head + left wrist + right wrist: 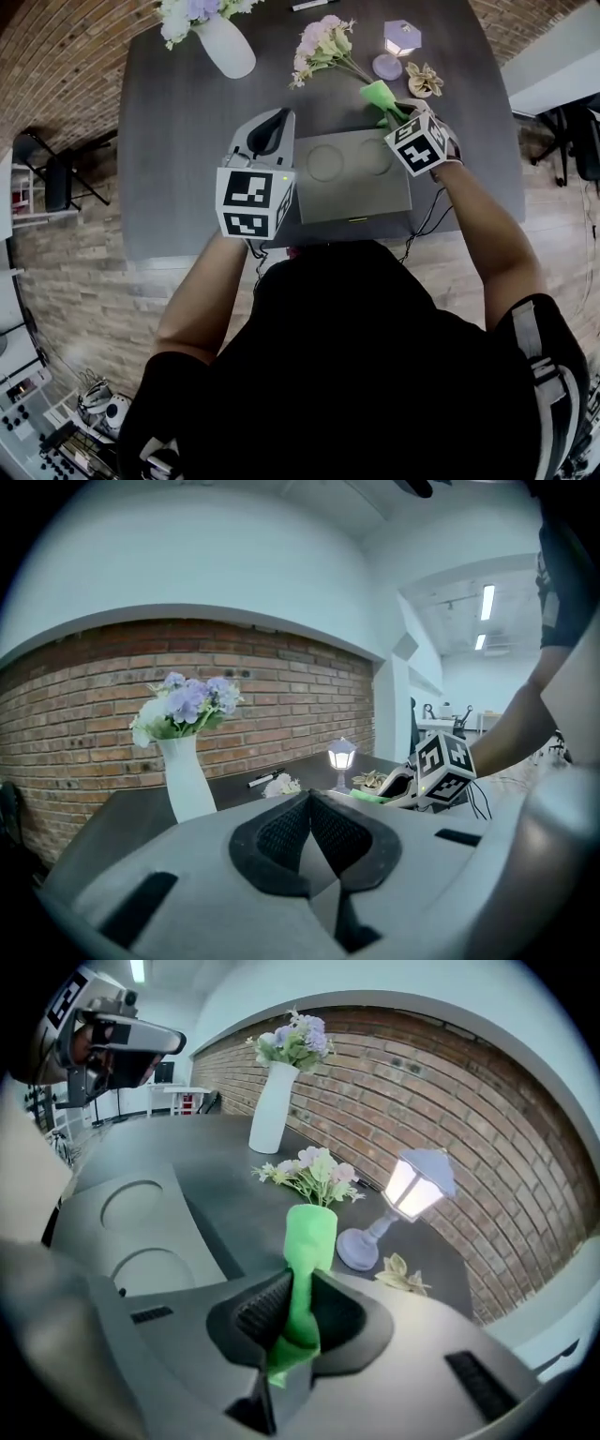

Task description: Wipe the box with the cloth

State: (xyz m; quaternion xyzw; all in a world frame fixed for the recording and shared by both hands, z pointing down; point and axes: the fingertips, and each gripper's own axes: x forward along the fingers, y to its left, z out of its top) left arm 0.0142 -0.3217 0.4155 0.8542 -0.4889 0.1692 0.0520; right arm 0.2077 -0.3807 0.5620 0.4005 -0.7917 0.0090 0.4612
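A flat grey box (352, 183) with two round dents in its lid lies near the table's front edge, also seen as the box (141, 1232) in the right gripper view. My right gripper (401, 112) hovers over the box's far right corner, shut on a bright green cloth (382, 96). The cloth (307, 1241) sticks out forward between that gripper's (298, 1299) jaws as a rolled strip. My left gripper (275, 124) is held above the box's left edge. In its own view the left gripper (309, 803) has its jaws pressed together with nothing between them.
On the dark table (187, 141) stand a white vase of flowers (225, 42) at far left, a loose pink flower bunch (323, 42), a small lamp (401, 39) and a dried flower (424, 80). A pen (262, 778) lies near the brick wall. A cable (427, 220) hangs at the front right.
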